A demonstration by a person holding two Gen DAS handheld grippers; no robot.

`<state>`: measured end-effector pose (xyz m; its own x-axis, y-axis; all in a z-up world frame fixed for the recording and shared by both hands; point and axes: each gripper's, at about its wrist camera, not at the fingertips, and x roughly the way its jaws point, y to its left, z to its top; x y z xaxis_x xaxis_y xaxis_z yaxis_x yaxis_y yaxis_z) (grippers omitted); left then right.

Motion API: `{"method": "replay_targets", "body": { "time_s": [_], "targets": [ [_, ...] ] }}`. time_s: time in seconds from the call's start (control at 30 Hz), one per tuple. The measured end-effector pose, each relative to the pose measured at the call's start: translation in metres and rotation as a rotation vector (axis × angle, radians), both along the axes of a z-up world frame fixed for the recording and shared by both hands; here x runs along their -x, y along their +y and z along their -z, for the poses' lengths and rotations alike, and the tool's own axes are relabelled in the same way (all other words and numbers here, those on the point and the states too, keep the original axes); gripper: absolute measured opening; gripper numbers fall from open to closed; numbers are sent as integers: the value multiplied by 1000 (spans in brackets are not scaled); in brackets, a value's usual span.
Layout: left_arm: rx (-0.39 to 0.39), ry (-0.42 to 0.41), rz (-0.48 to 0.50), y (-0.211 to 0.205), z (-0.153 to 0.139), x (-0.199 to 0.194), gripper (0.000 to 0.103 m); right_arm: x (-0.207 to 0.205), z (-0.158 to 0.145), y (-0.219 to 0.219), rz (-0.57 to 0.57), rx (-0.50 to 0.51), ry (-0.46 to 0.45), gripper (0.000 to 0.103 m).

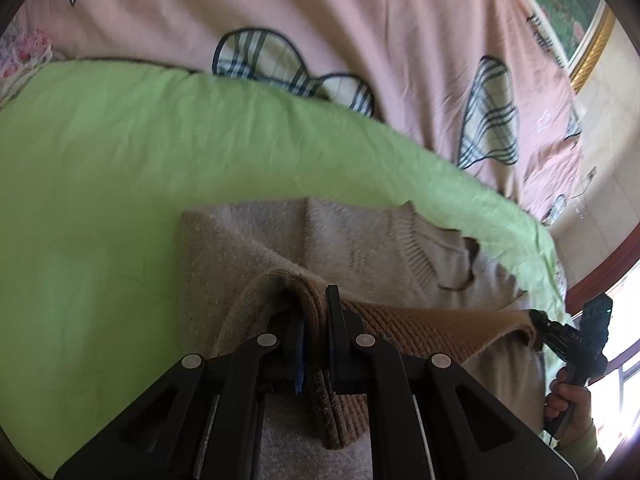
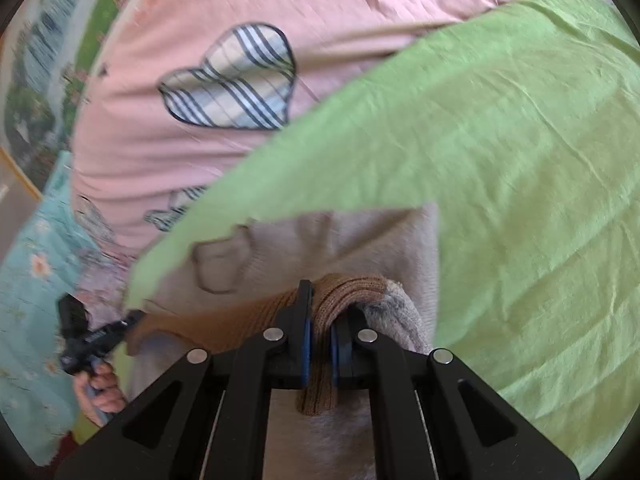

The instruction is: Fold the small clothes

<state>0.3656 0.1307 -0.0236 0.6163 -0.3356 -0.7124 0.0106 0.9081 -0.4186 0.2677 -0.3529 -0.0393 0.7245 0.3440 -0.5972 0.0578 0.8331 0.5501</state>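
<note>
While the beige sweater (image 1: 320, 240) lies spread on the green sheet (image 1: 100, 180), both grippers pinch its brown ribbed hem (image 1: 420, 328) — the left gripper (image 1: 316, 316) clamped on one end, the right gripper (image 2: 320, 320) on the other, the band stretched between them and lifted over the garment. A pink quilt (image 1: 360, 20) with plaid hearts lies beyond the sheet.
</note>
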Motion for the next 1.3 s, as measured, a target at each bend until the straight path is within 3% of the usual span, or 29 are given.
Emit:
{"method": "replay_targets", "body": {
  "time_s": [0.1,0.17,0.23,0.4,0.53,0.6,0.67,0.77,0.93,1.13,1.3],
  "targets": [
    [20,4,-1,5,2,10,15,3,1,-4,11,-14,16,12],
    [11,-8,-10,9,-5,27,23,14,-8,-8,29,-22,-5,31],
    [14,-32,-11,9,-15,49,24,33,-23,-12,49,-13,-57,44],
    [71,-32,131,-39,-19,100,24,70,-43,18,-25,-23,-120,46],
    [-39,-7,249,-92,-6,102,24,66,-24,82,-243,30,-33,46],
    [-93,11,229,-93,0,90,23,60,-17,104,-309,116,-4,46],
    [-83,17,172,-73,-1,74,24,51,-9,104,-293,157,36,46],
    [-98,32,44,-34,-3,49,24,39,-3,75,-193,116,54,46],
    [6,63,-70,21,8,27,14,43,-6,24,43,83,37,46],
    [-1,41,-94,13,4,66,16,73,-13,21,52,46,20,46],
    [28,14,-94,-6,-9,127,18,102,-23,38,12,33,-9,49]
  ]
}}
